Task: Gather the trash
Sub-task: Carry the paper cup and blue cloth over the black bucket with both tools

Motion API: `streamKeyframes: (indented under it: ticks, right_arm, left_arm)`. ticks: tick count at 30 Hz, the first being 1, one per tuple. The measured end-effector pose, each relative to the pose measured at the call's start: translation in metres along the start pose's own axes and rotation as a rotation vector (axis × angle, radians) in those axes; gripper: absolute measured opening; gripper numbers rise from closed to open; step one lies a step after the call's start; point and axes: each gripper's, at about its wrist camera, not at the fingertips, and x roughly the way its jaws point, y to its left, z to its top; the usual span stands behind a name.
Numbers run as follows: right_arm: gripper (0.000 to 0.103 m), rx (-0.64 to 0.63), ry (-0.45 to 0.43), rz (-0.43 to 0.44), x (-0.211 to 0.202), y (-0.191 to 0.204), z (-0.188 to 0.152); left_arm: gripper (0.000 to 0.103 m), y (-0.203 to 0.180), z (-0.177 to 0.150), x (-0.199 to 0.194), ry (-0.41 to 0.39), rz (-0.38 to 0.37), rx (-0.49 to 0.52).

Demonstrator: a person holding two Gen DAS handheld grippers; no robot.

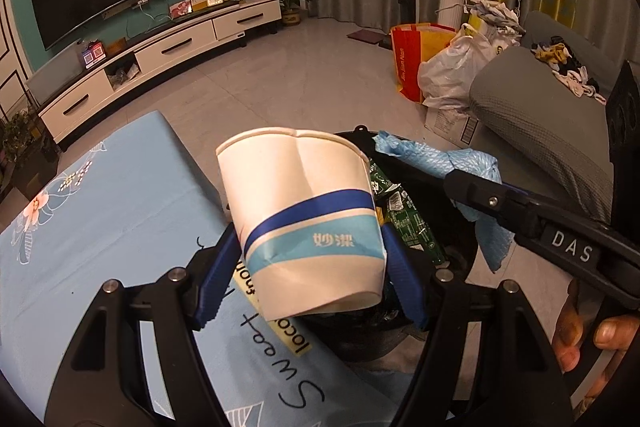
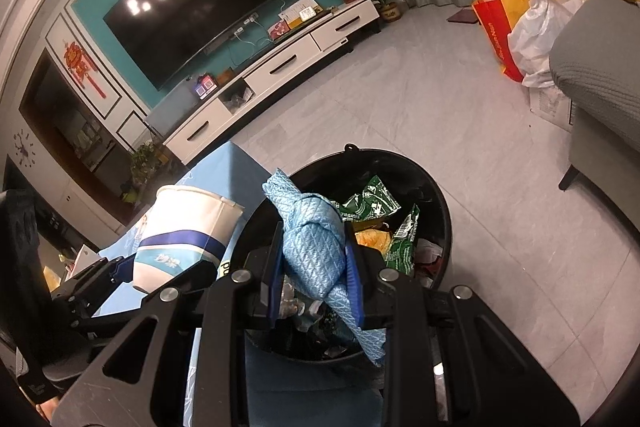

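The left gripper [image 1: 312,267] pinches a dented paper cup [image 1: 308,219] at its base, mouth tilted up and away, at the near left rim of the black bin [image 2: 436,195]. The right gripper [image 2: 314,263] pinches a crumpled blue cloth [image 2: 316,243], its length running near-to-far over the bin's wrappers [image 2: 370,203].

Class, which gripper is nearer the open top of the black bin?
Right. The right gripper holds the blue cloth over the black bin; the left gripper holds the paper cup at its rim.
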Motion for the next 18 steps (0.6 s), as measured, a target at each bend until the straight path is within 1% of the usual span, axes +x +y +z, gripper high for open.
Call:
streamKeyframes:
  ticks: [4,8,14,18]
  right_arm:
    - [0.027,0.018,0.014,-0.008,0.008,-0.005,0.0]
    - [0.027,0.017,0.029,-0.037,0.018,-0.009,0.002]
    - [0.027,0.019,0.049,-0.075,0.03,-0.014,0.002]
    - [0.027,0.015,0.059,-0.085,0.035,-0.015,0.002]
  left_arm:
    - [0.071,-0.004,0.002,0.011,0.013,0.0,0.008]
    - [0.071,-0.006,0.002,0.025,0.034,0.001,0.013]
    - [0.071,-0.009,0.004,0.037,0.057,0.0,0.019]
    - [0.071,-0.013,0.003,0.044,0.068,0.002,0.02]
